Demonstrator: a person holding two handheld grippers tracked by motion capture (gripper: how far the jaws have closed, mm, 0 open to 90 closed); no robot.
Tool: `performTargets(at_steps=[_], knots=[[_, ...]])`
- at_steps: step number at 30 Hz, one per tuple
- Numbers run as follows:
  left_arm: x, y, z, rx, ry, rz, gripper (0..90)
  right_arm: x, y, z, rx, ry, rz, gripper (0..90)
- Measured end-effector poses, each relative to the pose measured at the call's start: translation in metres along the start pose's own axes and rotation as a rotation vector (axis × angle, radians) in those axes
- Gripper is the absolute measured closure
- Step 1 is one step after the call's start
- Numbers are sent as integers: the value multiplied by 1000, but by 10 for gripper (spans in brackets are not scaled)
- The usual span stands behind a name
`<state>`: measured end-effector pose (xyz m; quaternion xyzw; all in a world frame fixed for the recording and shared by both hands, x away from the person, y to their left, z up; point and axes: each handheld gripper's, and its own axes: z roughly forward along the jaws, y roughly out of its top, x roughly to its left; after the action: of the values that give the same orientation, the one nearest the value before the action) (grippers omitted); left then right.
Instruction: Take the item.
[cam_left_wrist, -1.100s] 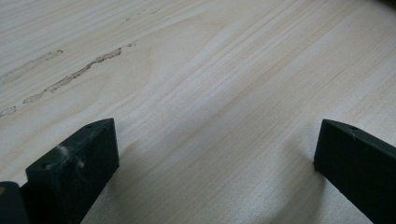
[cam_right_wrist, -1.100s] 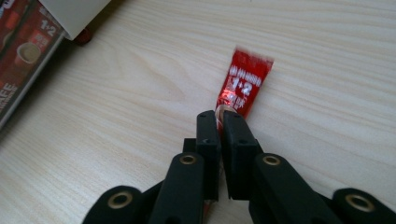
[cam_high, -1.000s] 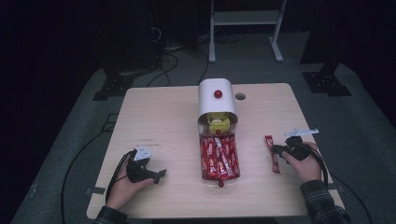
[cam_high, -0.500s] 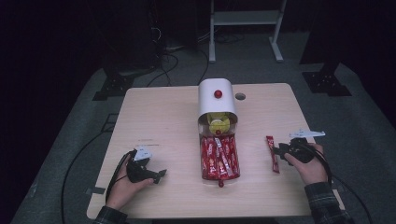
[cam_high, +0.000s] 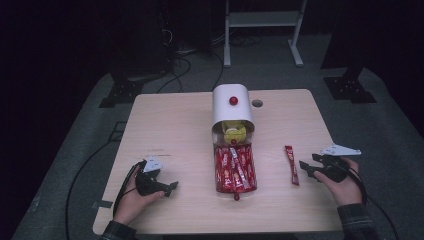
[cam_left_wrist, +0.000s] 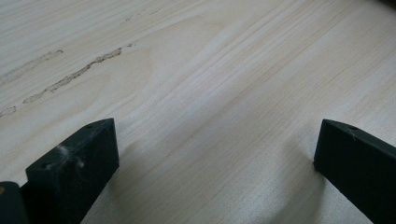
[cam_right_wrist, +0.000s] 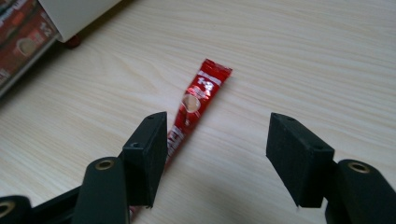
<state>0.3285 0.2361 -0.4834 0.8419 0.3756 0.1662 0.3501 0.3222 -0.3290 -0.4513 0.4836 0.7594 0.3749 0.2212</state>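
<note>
Nearest the person, the right tongs (cam_high: 311, 166) sit low over the pale wooden desk (cam_high: 175, 125) with their black jaws spread wide and nothing between them. Just to their left lies the single red foil drink-mix stick (cam_high: 291, 165), flat on the wood and apart from the rest. In the right gripper view the stick (cam_right_wrist: 194, 106) runs from under the left-hand jaw away toward the far side, so its near end is partly covered by that jaw while most of its length lies ahead, off-centre in the gap. Its long axis points roughly away from the person, nearly parallel to the sticks in the tray. The right hand is clearly the nearer one; a grasp would probably call for a small shift leftward to bring the stick between the jaws.

The left tongs (cam_high: 165, 187) rest at the desk's near left corner, well apart from the stick, jaws likewise wide over bare wood.

Farther off, at the desk's middle, a shallow tray of red sticks (cam_high: 234, 167) extends from a white rounded dispenser with a red knob (cam_high: 232, 111).

Against the picture half a second back, the right tongs have drawn slightly away from the stick; the stick, tray and left tongs sit as they did.
</note>
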Motion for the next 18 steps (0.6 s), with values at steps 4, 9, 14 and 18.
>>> performTargets(at_steps=[4,9,14,18], knots=[[0,0,0,0,0,-1,0,-7,-6,0,5,-16,7,355],[0,0,0,0,0,-3,0,-17,-12,4,20,-17,39,335],[0,0,0,0,-1,-2,0,-22,-15,6,42,-33,55,305],[0,0,0,0,-1,-2,0,-23,-18,8,68,-48,59,275]])
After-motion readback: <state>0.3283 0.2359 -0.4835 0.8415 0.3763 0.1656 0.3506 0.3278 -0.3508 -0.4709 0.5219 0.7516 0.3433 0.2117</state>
